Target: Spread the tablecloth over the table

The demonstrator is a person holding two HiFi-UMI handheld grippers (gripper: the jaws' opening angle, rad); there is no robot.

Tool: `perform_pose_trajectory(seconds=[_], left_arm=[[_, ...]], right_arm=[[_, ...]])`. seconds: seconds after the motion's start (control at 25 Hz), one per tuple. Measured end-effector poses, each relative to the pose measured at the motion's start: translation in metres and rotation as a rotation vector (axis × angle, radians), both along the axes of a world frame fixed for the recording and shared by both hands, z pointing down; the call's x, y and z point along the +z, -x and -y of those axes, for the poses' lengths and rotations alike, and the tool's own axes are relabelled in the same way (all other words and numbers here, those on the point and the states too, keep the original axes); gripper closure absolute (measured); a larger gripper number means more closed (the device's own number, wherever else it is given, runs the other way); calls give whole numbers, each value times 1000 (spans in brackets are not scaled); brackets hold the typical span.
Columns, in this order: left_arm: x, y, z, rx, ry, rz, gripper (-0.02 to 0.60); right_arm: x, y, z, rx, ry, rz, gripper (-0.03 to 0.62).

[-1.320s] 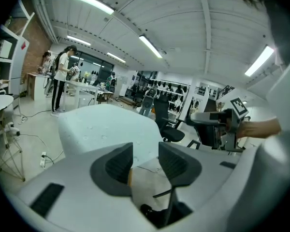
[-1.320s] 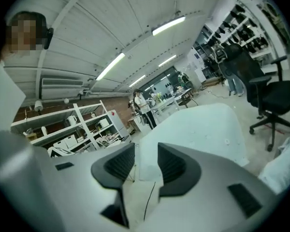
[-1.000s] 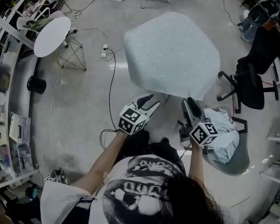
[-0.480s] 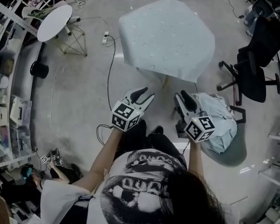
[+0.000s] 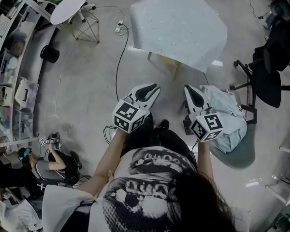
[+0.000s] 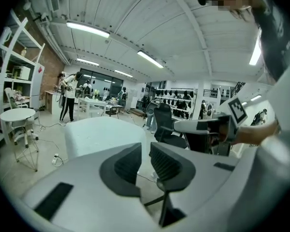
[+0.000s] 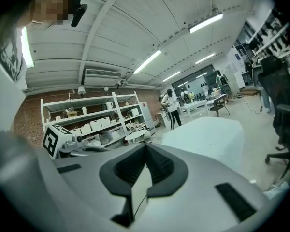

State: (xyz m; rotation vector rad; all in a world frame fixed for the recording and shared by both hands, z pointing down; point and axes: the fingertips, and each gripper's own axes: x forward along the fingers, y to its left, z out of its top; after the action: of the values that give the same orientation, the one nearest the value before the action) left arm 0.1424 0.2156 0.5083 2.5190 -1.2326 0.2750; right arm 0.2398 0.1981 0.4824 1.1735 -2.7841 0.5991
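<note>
Cloth (image 5: 179, 25) looks spread. My left claw (image 5: 153, 88), empty, has just been closing; right claw (image 5: 188, 89) is together. I should check the hems hang even.

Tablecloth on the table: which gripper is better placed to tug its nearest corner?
Right, probably: the right gripper lies nearer that corner of the tablecloth than the left gripper. Both grippers' jaws have just been closing on nothing.

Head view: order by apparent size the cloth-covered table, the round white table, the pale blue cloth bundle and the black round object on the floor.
1. cloth-covered table
2. pale blue cloth bundle, though it sits nearer the camera
3. round white table
4. black round object
</note>
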Motion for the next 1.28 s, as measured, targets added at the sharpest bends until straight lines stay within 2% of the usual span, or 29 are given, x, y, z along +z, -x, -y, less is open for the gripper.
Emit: perform_pose_trajectory(seconds=[0.32, 0.72, 1.04, 1.28], left_arm=[[-14, -5, -28, -27, -44, 11, 563], [-21, -21, -45, 22, -66, 51, 568], [-23, -26, -50, 55, -54, 58, 568], [-19, -28, -51, 60, -2, 17, 568]], right_arm=[[-6, 8, -25, -84, -47, -14, 603], [-5, 11, -41, -123, -44, -21, 600], [-8, 12, -42, -115, -32, -14, 600], [0, 12, -45, -108, -6, -6, 599]])
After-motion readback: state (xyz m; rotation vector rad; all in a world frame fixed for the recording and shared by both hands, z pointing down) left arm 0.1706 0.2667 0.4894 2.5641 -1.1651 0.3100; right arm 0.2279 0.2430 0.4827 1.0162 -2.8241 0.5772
